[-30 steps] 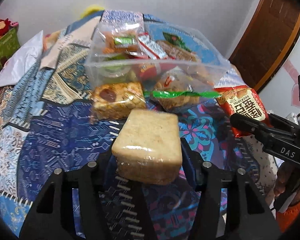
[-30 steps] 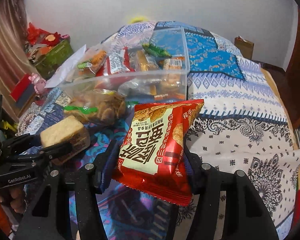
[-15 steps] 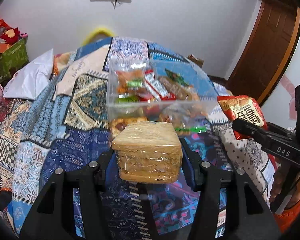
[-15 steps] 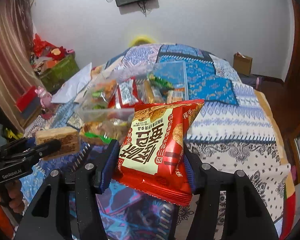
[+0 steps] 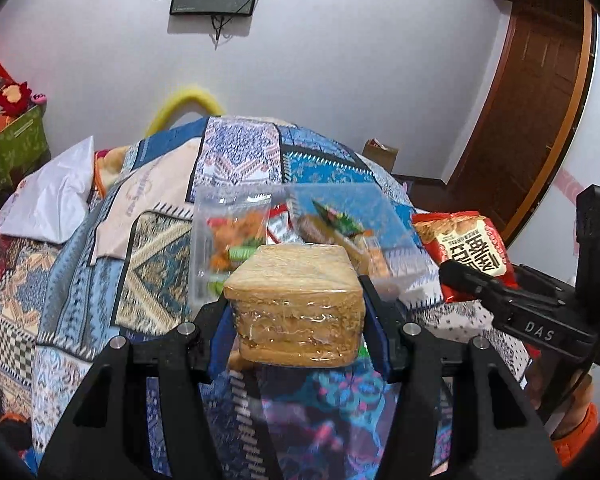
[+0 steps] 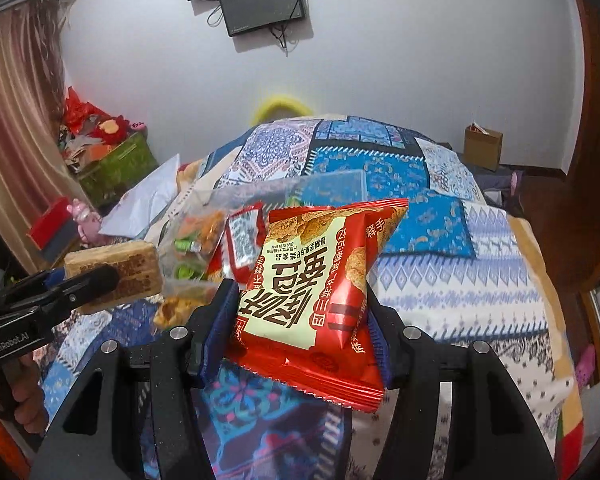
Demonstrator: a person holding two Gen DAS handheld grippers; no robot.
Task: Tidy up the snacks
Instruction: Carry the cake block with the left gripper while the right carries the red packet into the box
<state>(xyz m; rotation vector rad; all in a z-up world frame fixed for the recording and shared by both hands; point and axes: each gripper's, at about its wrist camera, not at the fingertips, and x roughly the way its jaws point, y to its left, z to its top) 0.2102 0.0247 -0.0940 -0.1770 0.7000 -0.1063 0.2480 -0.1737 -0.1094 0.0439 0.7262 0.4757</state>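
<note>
Left wrist view: left gripper (image 5: 296, 312) clamps the wrapped cake (image 5: 294, 304), held in the air short of the bin (image 5: 236, 204). Right gripper (image 6: 300, 316) pinches the red bag (image 6: 320, 280) — also short of the bin. Slick film could slip; the crowded bin may spill.

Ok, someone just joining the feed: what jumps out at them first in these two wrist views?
Each gripper is carrying a snack above the patterned bedspread: the left gripper clamps a plastic-wrapped cake block, the right gripper pinches a red snack bag. Just beyond both sits the clear plastic bin, already crowded with colourful packets.
</note>
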